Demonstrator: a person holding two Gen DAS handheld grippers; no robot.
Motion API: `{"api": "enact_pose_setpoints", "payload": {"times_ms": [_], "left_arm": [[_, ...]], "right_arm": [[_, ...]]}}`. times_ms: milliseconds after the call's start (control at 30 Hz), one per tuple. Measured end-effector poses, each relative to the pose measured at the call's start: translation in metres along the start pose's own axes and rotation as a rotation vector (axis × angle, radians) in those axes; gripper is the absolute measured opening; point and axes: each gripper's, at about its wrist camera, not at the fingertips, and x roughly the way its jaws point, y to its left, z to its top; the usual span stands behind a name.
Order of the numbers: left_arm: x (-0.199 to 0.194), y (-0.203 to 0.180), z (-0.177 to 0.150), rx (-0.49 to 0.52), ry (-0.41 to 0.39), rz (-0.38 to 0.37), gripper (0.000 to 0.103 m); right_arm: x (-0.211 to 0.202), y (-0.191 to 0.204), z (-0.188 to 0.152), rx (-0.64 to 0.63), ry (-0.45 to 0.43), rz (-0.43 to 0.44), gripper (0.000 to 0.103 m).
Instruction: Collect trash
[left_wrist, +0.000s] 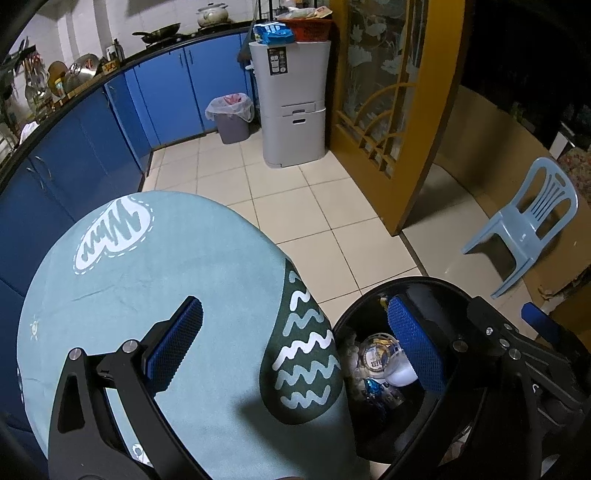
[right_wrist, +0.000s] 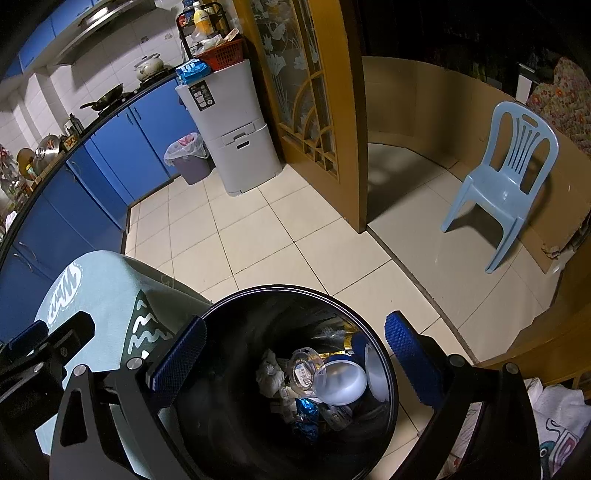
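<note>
1. The collecting step looks close to finished, judging from how things lie; the black bin (right_wrist: 295, 387) already holds the trash, and the stretch of round table (left_wrist: 147, 277) in the left wrist view, under its light blue cloth, carries nothing loose.

2. The right gripper (right_wrist: 295, 354) hangs over the bin's mouth with its blue pads spread wide and nothing between them; the left gripper (left_wrist: 295, 347) is likewise spread and empty, one finger above the table's near edge, the other over the bin's rim.

3. The next move probably calls for a look round the rest of the table and the tiled floor (right_wrist: 295, 229) for any leftover scrap; if there is none, both tools can draw back from the bin.

4. The bin stands on the floor touching the table's right edge; inside lie a clear plastic cup (right_wrist: 306, 369), a white bowl (right_wrist: 343, 384), crumpled paper (right_wrist: 269, 373) and a shiny blue wrapper (right_wrist: 304, 413), piled loosely at the bottom.
</note>
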Motion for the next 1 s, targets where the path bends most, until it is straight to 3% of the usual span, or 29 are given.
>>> {"api": "enact_pose_setpoints", "payload": {"times_ms": [700, 1000], "left_arm": [[-0.0013, 0.0010, -0.0016, -0.014, 0.003, -0.051, 0.099], [-0.0047, -0.0036, -0.0025, 0.004, -0.003, -0.031, 0.099]], "right_arm": [[0.0005, 0.0007, -0.0006, 0.002, 0.002, -0.002, 0.095], [0.0003, 0.0010, -0.0005, 0.002, 0.002, -0.001, 0.095]]}}
